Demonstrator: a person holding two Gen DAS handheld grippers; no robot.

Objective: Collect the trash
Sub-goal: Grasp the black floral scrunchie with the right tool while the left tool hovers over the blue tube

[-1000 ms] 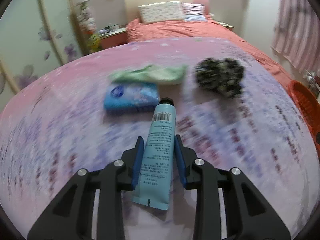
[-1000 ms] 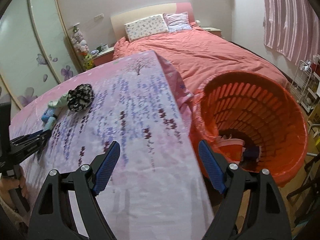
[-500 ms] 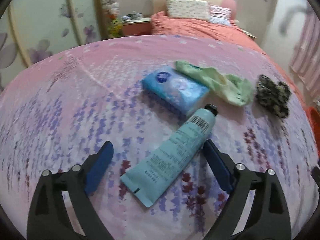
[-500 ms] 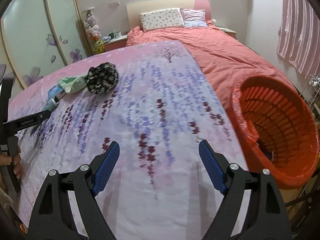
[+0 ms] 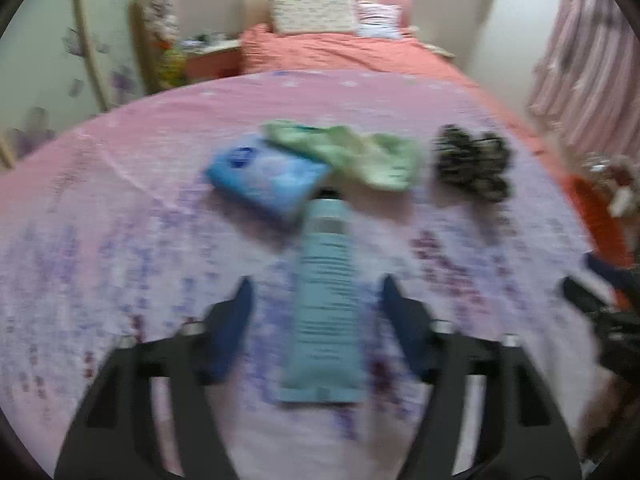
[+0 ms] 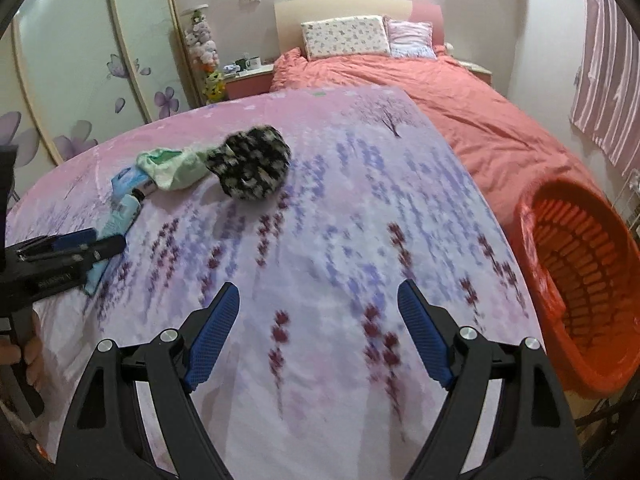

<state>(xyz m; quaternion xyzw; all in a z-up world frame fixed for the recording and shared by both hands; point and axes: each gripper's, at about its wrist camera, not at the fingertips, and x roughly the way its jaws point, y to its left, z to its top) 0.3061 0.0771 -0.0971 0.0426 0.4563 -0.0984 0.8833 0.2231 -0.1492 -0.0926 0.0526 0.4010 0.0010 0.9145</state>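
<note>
Pale-blue tube (image 5: 327,304) lies between closing left tongs (image 5: 316,292), untouched.

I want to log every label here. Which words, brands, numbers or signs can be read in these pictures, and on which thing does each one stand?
No text can be read.
Light blue tube: lines of print and a barcode patch, too blurred to read.
Blue packet: a round dark blue logo, blurred.
Left gripper: a small white marking on its black body, too small to read.
Mug on the bedside table: possibly lettering, too small to tell.

Two pillows (image 6: 366,36) on the bed; a mug (image 6: 253,62), perhaps, beside.
</note>
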